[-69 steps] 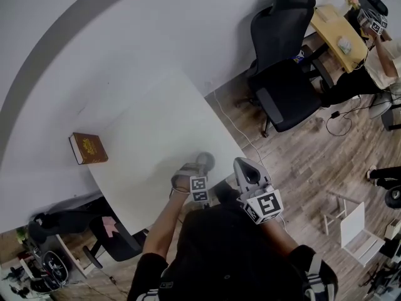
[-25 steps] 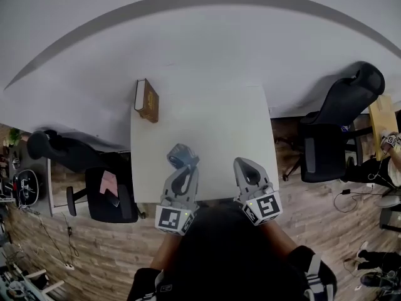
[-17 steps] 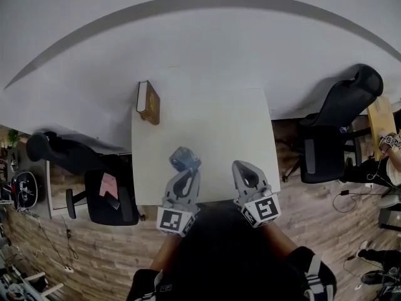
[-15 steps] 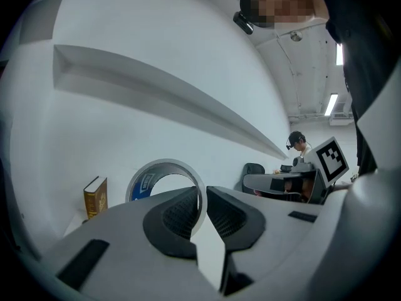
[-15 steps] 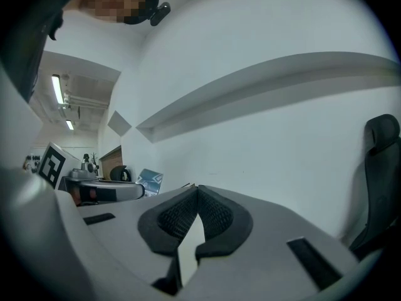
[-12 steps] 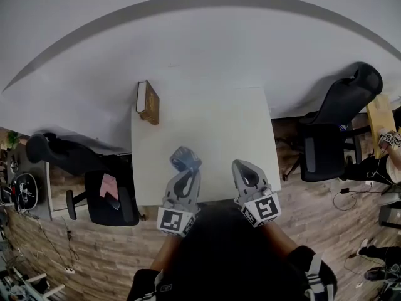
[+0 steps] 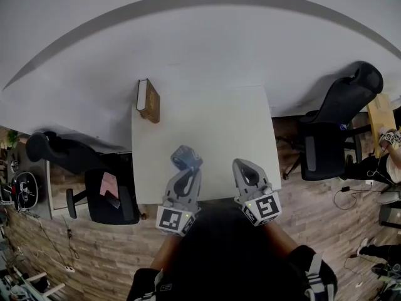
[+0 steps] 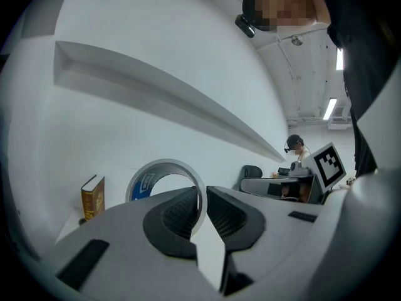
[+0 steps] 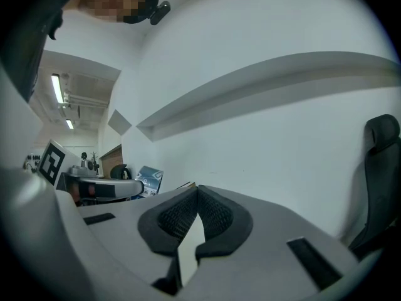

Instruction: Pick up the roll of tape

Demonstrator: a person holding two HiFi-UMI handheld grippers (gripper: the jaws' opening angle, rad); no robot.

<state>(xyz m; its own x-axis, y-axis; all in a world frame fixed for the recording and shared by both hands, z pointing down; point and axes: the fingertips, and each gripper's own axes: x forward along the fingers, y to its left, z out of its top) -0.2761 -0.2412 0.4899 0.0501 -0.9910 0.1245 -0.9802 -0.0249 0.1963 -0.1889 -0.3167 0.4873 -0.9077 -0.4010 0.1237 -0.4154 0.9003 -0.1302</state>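
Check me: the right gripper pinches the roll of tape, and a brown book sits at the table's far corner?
Wrong gripper: the left gripper pinches the roll of tape, as the left gripper view shows. The brown book does sit at the table's far corner.

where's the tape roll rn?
Head view, left of centre: the tape is pinched by its wall in the left gripper, over the near part of the table, beside the right gripper.
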